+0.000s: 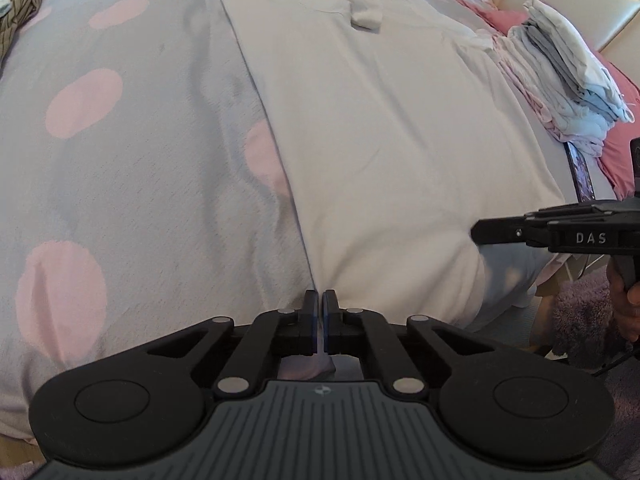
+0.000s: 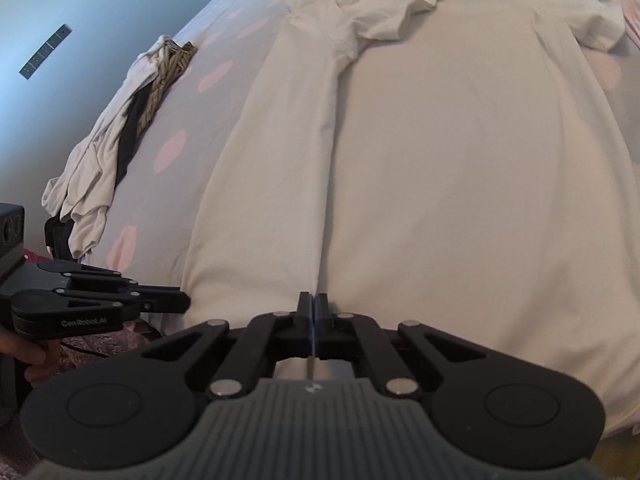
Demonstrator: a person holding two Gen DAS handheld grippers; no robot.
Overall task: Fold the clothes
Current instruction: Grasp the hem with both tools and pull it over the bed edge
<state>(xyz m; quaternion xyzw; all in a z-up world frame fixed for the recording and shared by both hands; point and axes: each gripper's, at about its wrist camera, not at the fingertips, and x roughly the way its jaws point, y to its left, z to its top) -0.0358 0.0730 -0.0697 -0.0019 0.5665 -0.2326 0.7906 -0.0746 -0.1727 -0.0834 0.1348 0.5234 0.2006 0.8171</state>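
Note:
A white T-shirt (image 1: 380, 140) lies flat on the bed, its left side folded inward with the sleeve (image 2: 392, 16) lying across the chest. My left gripper (image 1: 321, 300) is shut at the shirt's near left hem corner, where the cloth edge runs into the jaws. It also shows in the right wrist view as the left gripper (image 2: 186, 302). My right gripper (image 2: 314, 300) is shut on the hem where the fold line ends, with a thin strip of cloth between the pads. In the left wrist view, cloth puckers around the right gripper (image 1: 474, 233).
The bed has a grey cover with pink dots (image 1: 120, 160). A stack of folded clothes (image 1: 560, 72) sits at the right by a pink pillow (image 1: 616, 152). A heap of unfolded clothes (image 2: 104, 152) lies along the left edge. A purple rug (image 1: 580, 320) lies below the bed's near edge.

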